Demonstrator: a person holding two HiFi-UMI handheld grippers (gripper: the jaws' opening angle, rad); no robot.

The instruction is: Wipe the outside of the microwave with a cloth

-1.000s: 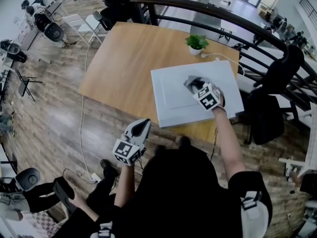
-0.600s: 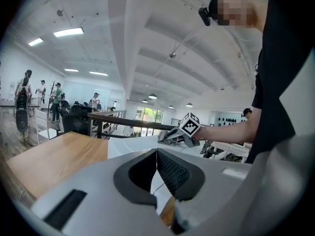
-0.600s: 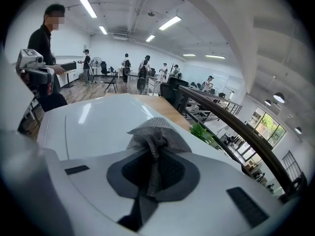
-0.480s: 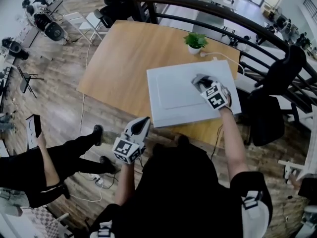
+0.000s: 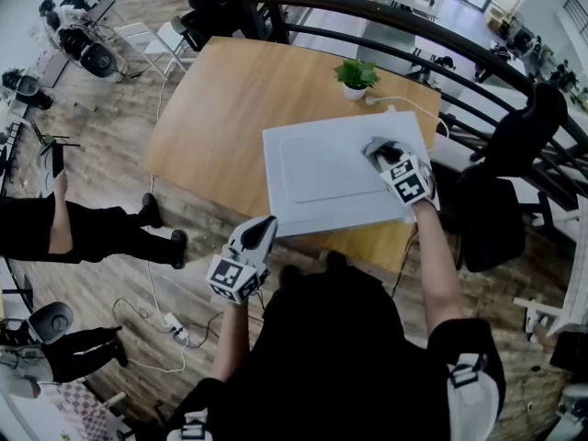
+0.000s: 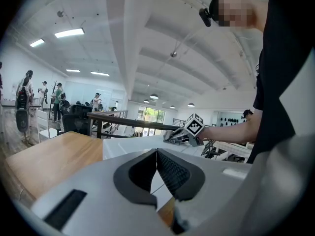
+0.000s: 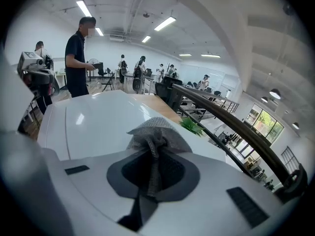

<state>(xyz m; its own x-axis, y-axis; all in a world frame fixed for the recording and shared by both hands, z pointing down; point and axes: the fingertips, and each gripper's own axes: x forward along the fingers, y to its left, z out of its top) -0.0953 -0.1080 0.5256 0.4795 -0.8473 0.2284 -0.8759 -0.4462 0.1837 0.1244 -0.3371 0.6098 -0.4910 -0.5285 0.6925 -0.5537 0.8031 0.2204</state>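
The white microwave (image 5: 312, 186) stands on the wooden table (image 5: 220, 108), and I look down on its top. My right gripper (image 5: 384, 152) is shut on a grey cloth (image 5: 378, 145) and presses it on the microwave's top near the right edge. In the right gripper view the cloth (image 7: 155, 129) bunches out between the jaws of the right gripper (image 7: 153, 163) onto the microwave (image 7: 93, 119). My left gripper (image 5: 265, 226) hangs off the table's near edge, left of the microwave, jaws together and holding nothing. The left gripper (image 6: 156, 154) faces the microwave (image 6: 128, 145) and the right gripper (image 6: 172, 135).
A small potted plant (image 5: 356, 76) stands at the table's far edge, with a white cable (image 5: 404, 104) beside it. A dark railing (image 5: 441, 26) curves behind. A black chair (image 5: 501, 209) is on the right. A person (image 5: 55, 223) is on the floor at left.
My right gripper has slid the cloth to the right across the microwave's top. The left gripper has stayed put. A person on the floor at left has moved.
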